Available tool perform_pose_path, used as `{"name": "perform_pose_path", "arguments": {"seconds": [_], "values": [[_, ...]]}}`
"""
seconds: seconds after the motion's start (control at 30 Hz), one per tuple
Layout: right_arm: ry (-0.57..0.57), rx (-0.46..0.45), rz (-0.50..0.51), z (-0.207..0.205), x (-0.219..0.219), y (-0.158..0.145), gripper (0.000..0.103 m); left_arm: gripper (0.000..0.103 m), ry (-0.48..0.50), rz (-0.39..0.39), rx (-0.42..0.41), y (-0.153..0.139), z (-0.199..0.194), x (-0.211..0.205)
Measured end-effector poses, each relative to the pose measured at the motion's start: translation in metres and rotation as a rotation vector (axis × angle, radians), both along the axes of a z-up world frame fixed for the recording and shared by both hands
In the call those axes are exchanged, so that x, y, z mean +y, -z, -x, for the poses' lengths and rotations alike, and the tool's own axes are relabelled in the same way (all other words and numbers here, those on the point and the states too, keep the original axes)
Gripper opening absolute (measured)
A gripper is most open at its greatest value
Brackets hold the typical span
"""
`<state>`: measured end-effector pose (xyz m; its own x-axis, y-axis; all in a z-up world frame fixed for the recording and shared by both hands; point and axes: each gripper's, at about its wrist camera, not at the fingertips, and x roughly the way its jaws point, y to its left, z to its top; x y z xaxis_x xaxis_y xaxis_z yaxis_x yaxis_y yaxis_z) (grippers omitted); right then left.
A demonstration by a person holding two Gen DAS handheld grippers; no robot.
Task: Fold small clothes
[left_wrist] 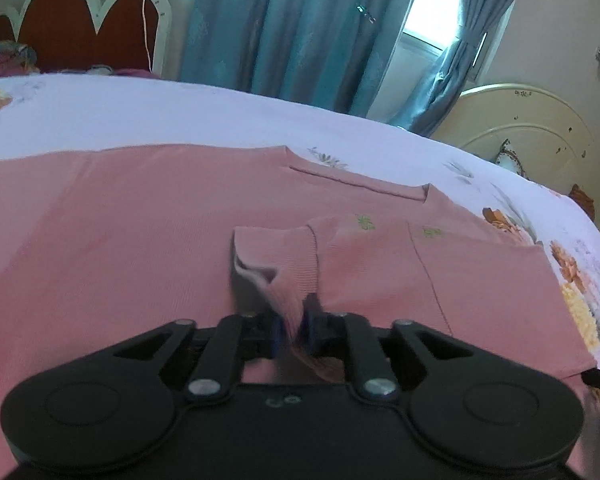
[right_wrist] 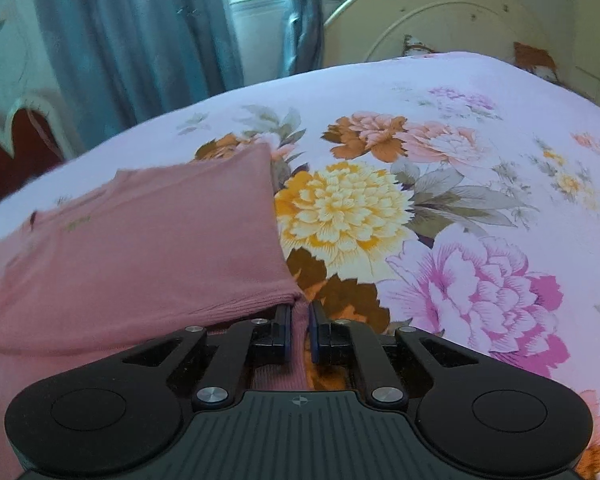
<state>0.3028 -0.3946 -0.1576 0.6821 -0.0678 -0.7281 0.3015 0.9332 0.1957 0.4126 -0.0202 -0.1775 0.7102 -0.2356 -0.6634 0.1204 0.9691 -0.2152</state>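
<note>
A pink ribbed garment (left_wrist: 120, 220) lies spread flat on a floral bedsheet (left_wrist: 180, 112). One sleeve (left_wrist: 276, 256) is doubled back over the body, its cuff standing up from the cloth. My left gripper (left_wrist: 290, 330) is shut on that sleeve, with the fabric bunched between the blue pads. In the right wrist view, the same pink garment (right_wrist: 140, 240) fills the left half, with a folded layer on top. My right gripper (right_wrist: 299, 332) is shut on the garment's near corner, a strip of pink cloth pinched between its narrow jaws.
The bedsheet (right_wrist: 460, 200) with large printed flowers stretches bare to the right of the garment. A cream headboard (right_wrist: 440, 12) stands behind the bed, with blue curtains (left_wrist: 300, 28) and a bright window behind. A red and white scalloped headboard (left_wrist: 80, 32) stands at the far left.
</note>
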Motion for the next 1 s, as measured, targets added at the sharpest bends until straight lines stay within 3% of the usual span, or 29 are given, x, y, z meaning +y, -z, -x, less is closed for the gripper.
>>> {"name": "perform_pose_path", "arguments": {"seconds": [0.03, 0.1, 0.13, 0.23, 0.33, 0.47, 0.63, 0.8, 0.83, 0.87, 1.0], "values": [[-0.009, 0.006, -0.001, 0.003, -0.001, -0.003, 0.008, 0.030, -0.009, -0.010, -0.001, -0.003, 0.000, 0.001], [-0.010, 0.001, -0.013, 0.013, -0.005, -0.010, 0.012, 0.059, -0.056, -0.021, -0.011, -0.010, 0.002, 0.011], [-0.001, -0.013, -0.014, 0.018, -0.006, -0.016, 0.020, 0.063, -0.087, -0.023, -0.032, -0.013, 0.007, 0.018], [-0.004, -0.065, 0.016, 0.021, -0.009, -0.032, 0.043, 0.063, -0.109, -0.034, -0.113, -0.032, 0.015, 0.026], [-0.034, -0.083, 0.029, -0.002, -0.012, -0.037, 0.044, 0.062, -0.008, -0.044, -0.132, -0.038, 0.007, 0.007], [-0.035, -0.077, -0.002, -0.050, -0.021, -0.031, 0.044, 0.061, 0.077, -0.042, -0.095, -0.026, -0.006, -0.018], [-0.075, -0.039, -0.011, -0.113, -0.022, -0.011, 0.044, 0.061, 0.068, -0.072, -0.016, -0.002, -0.019, -0.026], [-0.051, -0.040, -0.071, -0.154, -0.031, 0.005, 0.043, 0.064, 0.084, -0.134, -0.033, 0.004, -0.011, -0.026], [-0.058, -0.041, -0.067, -0.158, -0.031, 0.006, 0.032, 0.064, 0.083, -0.142, -0.038, 0.005, -0.008, -0.027], [-0.069, -0.034, -0.067, -0.161, -0.029, 0.007, 0.013, 0.064, 0.081, -0.149, -0.041, 0.005, -0.007, -0.027], [-0.051, -0.061, -0.007, -0.156, -0.031, 0.012, 0.008, 0.067, 0.075, -0.164, -0.033, 0.005, -0.007, -0.031]]}}
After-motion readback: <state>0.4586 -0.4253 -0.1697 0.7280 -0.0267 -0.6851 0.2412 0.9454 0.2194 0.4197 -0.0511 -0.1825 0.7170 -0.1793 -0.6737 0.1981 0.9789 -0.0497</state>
